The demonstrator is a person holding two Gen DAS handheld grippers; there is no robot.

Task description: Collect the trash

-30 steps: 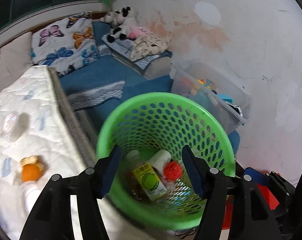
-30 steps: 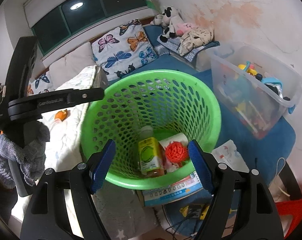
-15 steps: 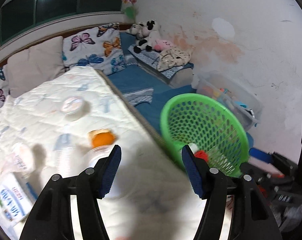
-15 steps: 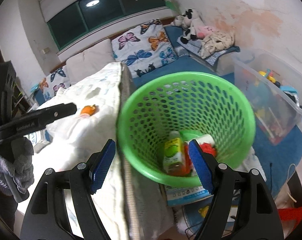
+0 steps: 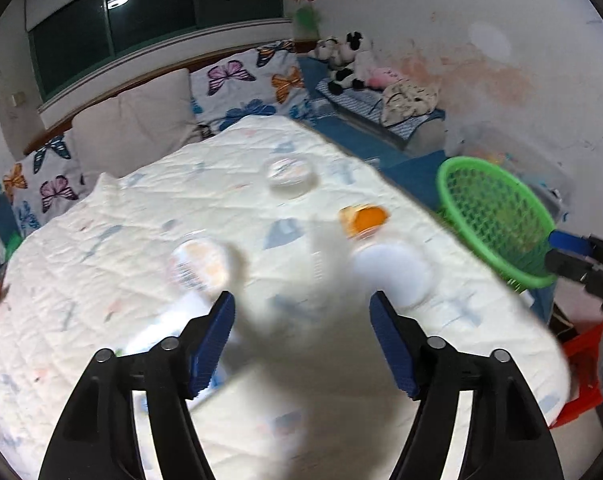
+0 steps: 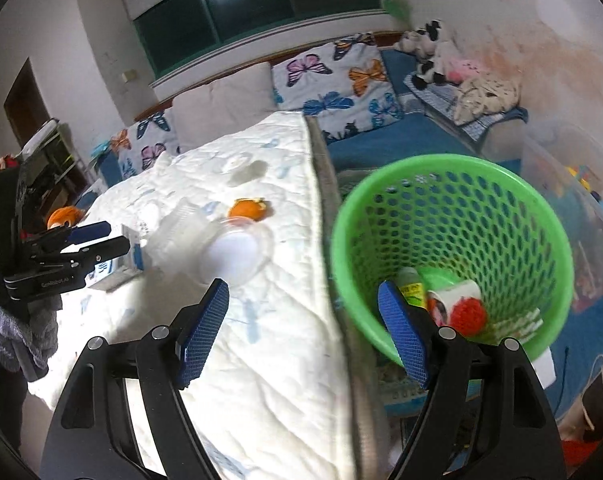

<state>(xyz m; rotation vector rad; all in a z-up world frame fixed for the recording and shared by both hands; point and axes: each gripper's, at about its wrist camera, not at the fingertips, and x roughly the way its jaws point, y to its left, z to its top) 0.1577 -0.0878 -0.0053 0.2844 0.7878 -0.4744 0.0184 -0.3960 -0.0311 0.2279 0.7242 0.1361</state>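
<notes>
On a white quilted mattress [image 5: 113, 264] in a bedroom, a clear bottle [image 5: 385, 264] lies at one o'clock beyond the empty, opening left gripper [image 5: 301, 320], while the right gripper [image 6: 301, 312], empty and opening too, hovers beside the green basket [image 6: 513, 184].

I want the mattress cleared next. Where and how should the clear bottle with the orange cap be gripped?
Grip the clear bottle across its ribbed mid-body, coming from above. It lies on its side on the mattress, orange cap pointing away, so the round sides are exposed.
</notes>
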